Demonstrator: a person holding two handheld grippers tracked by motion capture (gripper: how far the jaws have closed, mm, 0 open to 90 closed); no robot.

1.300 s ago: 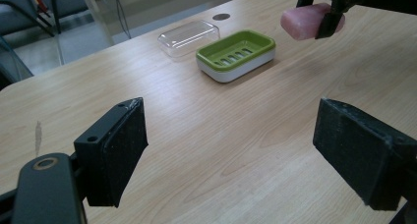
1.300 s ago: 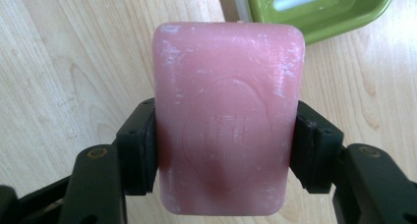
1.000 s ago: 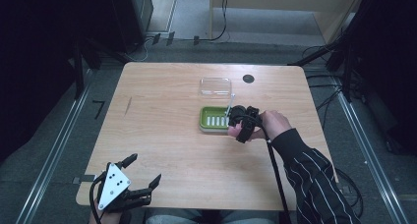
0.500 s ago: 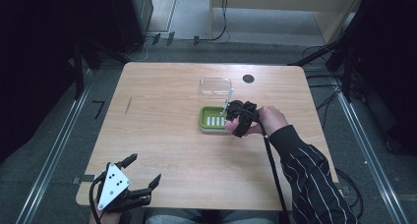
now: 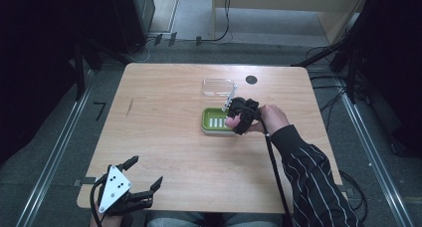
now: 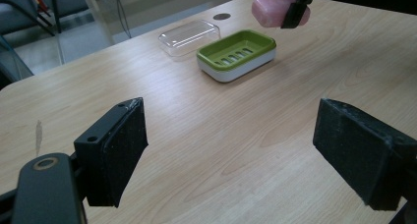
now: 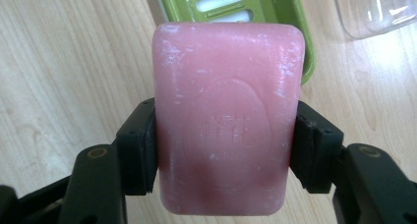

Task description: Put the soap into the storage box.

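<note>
I've got the pink soap bar (image 7: 227, 130) clamped in my right gripper (image 5: 234, 118), one black pad pressed on each long side, stamped face up toward the camera. It hangs in the air just over the near right edge of the green soap dish (image 5: 218, 120), not touching it. So this is the carrying step: soap picked up, dish waiting. The dish's slotted tray is bare, and its clear lid (image 5: 219, 86) lies on the table (image 5: 164, 137) just behind it, out of the way.

Next, I reckon, I need to bring the bar squarely over the tray, line its long side up with the dish, lower it flat, then let go.

My right hand (image 5: 271, 118) reaches in from the right, forearm angled across the table, gripper pointing toward the dish. My left gripper (image 5: 130, 189) rests at the near left corner, jaws spread wide with nothing between them.
</note>
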